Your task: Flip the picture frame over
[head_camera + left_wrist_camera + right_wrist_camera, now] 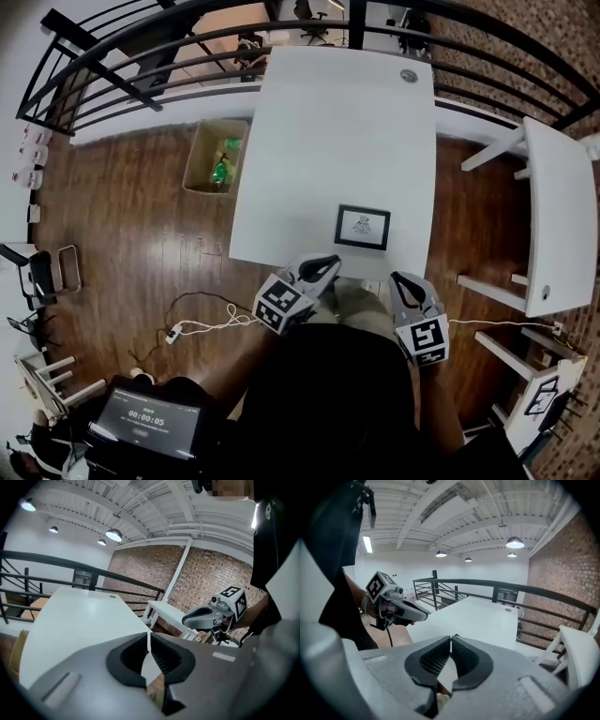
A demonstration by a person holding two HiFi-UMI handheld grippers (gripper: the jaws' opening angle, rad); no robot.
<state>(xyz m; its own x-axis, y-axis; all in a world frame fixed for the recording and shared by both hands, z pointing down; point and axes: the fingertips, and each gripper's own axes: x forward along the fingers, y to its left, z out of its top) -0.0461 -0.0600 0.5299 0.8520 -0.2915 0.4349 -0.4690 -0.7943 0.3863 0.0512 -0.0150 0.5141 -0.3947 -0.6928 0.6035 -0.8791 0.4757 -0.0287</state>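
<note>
On the white table [337, 131], the picture frame [363, 227] lies face up near our edge; a clumsy push could slide it off. Our left gripper [323, 266] and right gripper [404, 280] hang short of it, jaws pressed together and empty; unopened, we would only nudge it.

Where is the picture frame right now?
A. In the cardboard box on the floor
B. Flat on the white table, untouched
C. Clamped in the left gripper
B: the picture frame lies flat on the white table, with the left gripper and the right gripper short of it.
</note>
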